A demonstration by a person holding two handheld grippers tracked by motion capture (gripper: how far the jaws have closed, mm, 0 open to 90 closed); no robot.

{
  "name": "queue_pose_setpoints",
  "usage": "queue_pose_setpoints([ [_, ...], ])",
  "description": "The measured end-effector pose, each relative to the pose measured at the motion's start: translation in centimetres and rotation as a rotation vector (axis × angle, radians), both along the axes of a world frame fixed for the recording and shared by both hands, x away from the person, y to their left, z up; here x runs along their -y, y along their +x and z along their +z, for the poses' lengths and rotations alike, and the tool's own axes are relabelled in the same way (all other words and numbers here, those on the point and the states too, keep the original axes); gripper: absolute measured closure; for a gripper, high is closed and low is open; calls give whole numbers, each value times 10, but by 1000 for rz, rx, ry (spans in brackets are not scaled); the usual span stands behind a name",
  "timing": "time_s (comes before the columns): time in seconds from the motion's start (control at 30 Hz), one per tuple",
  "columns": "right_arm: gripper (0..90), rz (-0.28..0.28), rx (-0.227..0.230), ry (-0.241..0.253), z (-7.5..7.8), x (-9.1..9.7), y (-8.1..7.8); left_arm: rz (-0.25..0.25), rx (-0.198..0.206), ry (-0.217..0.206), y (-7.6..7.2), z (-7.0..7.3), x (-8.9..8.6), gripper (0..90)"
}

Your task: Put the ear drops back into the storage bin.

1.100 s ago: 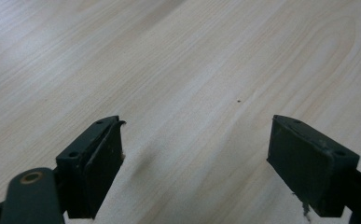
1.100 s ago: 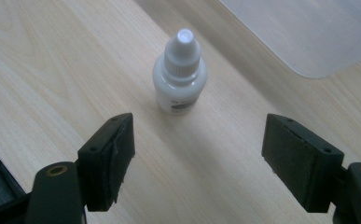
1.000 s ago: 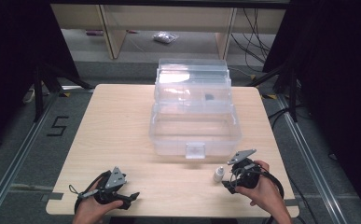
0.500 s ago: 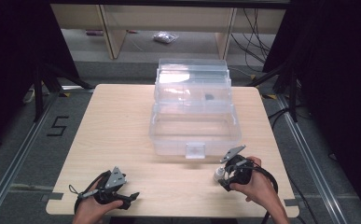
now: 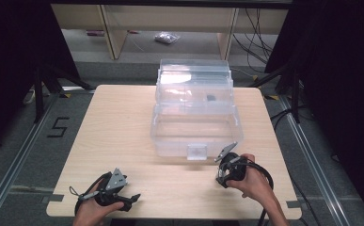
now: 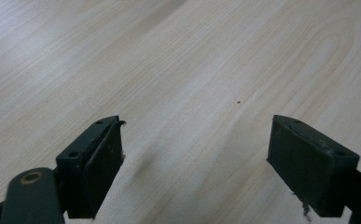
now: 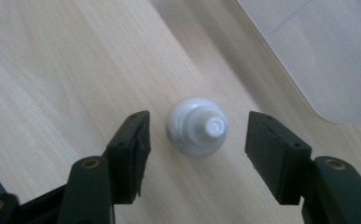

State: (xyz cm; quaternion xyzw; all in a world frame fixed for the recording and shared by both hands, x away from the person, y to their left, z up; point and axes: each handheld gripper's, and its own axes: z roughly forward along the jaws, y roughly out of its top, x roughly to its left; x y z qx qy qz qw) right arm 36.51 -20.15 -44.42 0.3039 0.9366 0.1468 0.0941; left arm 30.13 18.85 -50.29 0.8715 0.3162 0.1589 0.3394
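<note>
Jaws on your left gripper (image 5: pixel 123 200) stood wide apart with nothing between them, as its own view showed over bare wood (image 6: pixel 183 70); you parked it low at the near left edge of the desk (image 5: pixel 123 122), probably to keep it clear while the other hand worked. Moving right, the clear plastic box (image 5: pixel 196 127) sat mid-desk with its lid tipped back, open and ready to take something in. Just right of its front latch, your right gripper (image 5: pixel 223 175) pointed down at the desk, and its jaws had just been closing: about half open, with a small white cap-like piece (image 7: pixel 197 127) between them, yet gaps showed on both sides, so the pads (image 7: pixel 134 149) did not press it. That piece stood on the desk near the box's front corner (image 7: pixel 318 56), broad base down and narrow nozzle up toward the camera, so its long axis ran upright. You likely came from above for that reason: the jaws could pinch the round base from either side.
</note>
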Motion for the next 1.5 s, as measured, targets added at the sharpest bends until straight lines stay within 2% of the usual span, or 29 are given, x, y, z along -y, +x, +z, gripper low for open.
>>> queue_pose_setpoints([
  [0.23,472,47,-12,-41,-2,-8,6,4,3,3,0,0,0,175],
  [0.37,493,15,-32,-57,-4,-9,8,-1,-1,-1,0,0,0,175],
  [0.47,505,31,-36,-60,-6,-8,11,-1,0,-5,0,0,0,175],
  [0.6,517,16,-49,-66,-7,-11,10,-1,-2,-2,0,0,0,175],
  [0.7,541,24,-51,-78,-8,-13,11,0,-2,-5,0,0,0,175],
  [0.73,554,47,-50,-83,-9,-13,12,0,2,4,0,0,0,175],
  [0.83,588,39,-64,-94,-11,-15,11,-2,-1,-1,0,1,0,175],
  [0.9,593,64,-61,-100,-11,-15,13,-2,-1,-5,0,0,0,175],
  [0.97,599,51,-63,-101,-11,-16,13,-1,-1,-5,0,0,0,175],
  [1.1,600,66,-55,-111,-7,-17,12,0,-4,-11,0,1,0,175],
  [1.13,600,52,-52,-108,-5,-16,11,-20,-13,15,0,2,-2,175],
  [1.2,600,71,-47,-103,-2,-14,11,10,-9,-8,0,1,-1,175],
  [1.23,601,57,-45,-105,0,-14,10,10,-5,-8,-1,1,-1,175],
  [1.4,601,53,-50,-82,8,-6,11,1,1,-7,-1,1,-1,175],
  [1.43,601,49,-46,-83,10,-5,12,-9,0,11,0,2,-2,175],
  [1.47,601,45,-46,-79,11,-4,12,5,2,-6,-1,1,-1,175],
  [1.5,601,45,-46,-79,11,-4,12,5,2,-6,-1,1,-1,175],
])
